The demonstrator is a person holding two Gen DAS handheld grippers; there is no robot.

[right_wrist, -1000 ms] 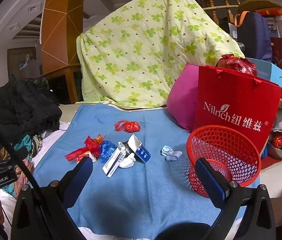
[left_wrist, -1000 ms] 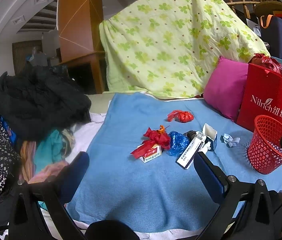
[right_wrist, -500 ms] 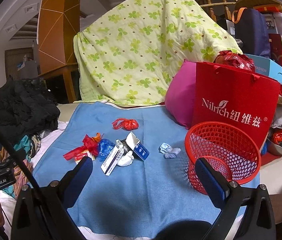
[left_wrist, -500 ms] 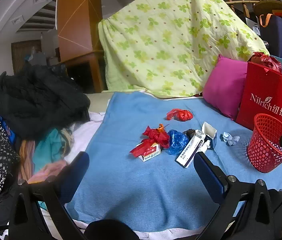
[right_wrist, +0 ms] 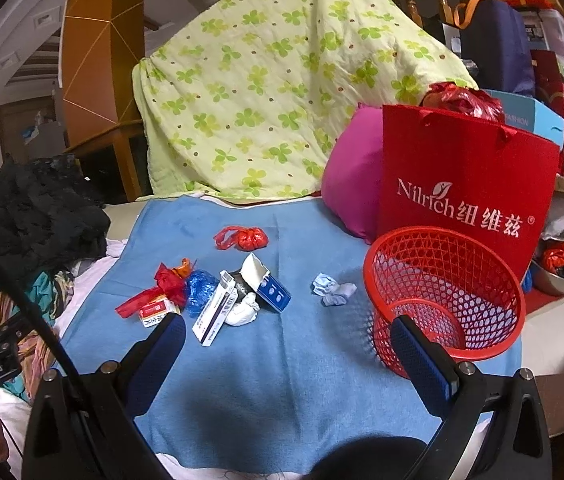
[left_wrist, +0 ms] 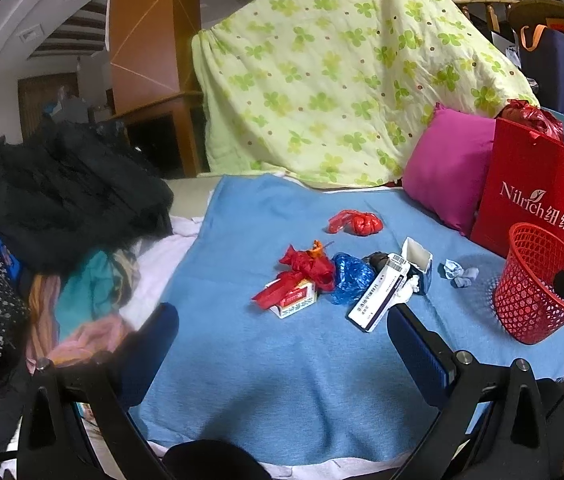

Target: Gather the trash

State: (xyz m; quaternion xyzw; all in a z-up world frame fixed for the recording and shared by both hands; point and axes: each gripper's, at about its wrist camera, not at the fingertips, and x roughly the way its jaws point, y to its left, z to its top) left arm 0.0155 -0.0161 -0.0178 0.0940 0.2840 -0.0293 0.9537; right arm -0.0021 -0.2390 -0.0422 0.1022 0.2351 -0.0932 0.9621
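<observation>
Both claws, left gripper (left_wrist: 282,336) and right gripper (right_wrist: 288,338), hover spread apart (nothing held) over the trash pile (right_wrist: 217,296) beside the red basket (right_wrist: 446,300).

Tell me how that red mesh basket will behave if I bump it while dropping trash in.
The red mesh basket looks empty and thin-walled, so it is probably very light and would slide easily on the blue blanket. It already seems to lean, so a nudge at the rim might tip it. The open lattice would likely flex rather than crack.
</observation>
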